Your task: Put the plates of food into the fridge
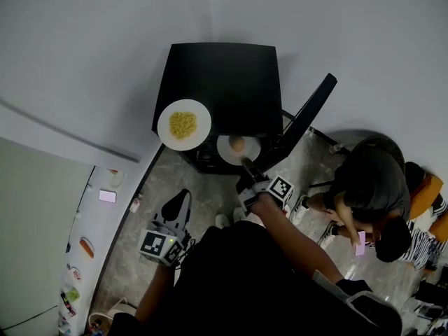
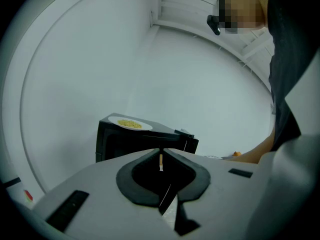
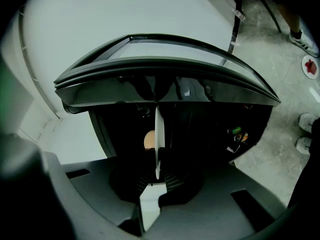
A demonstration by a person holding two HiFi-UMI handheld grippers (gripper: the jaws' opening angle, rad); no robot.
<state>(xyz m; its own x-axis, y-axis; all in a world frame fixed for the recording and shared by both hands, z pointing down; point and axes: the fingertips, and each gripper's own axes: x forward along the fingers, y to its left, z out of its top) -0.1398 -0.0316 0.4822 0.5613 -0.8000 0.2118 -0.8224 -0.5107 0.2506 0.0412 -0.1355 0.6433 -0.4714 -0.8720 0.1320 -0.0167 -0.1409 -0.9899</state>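
The right claw (image 1: 246, 165) pinches one edge of the white round plate (image 1: 225, 152) carrying a tan round food piece (image 1: 237, 143), at the mouth of the open black fridge (image 1: 224, 75), mid frame. With so thin a hold the plate may tilt and the food may roll off. The left claw (image 1: 183, 197), lower left, is pressed together and empty.

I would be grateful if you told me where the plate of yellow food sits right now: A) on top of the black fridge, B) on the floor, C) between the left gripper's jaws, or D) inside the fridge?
A: the head view shows the plate of yellow food lying on top of the black fridge, while the right gripper holds the other plate at the fridge's open front.
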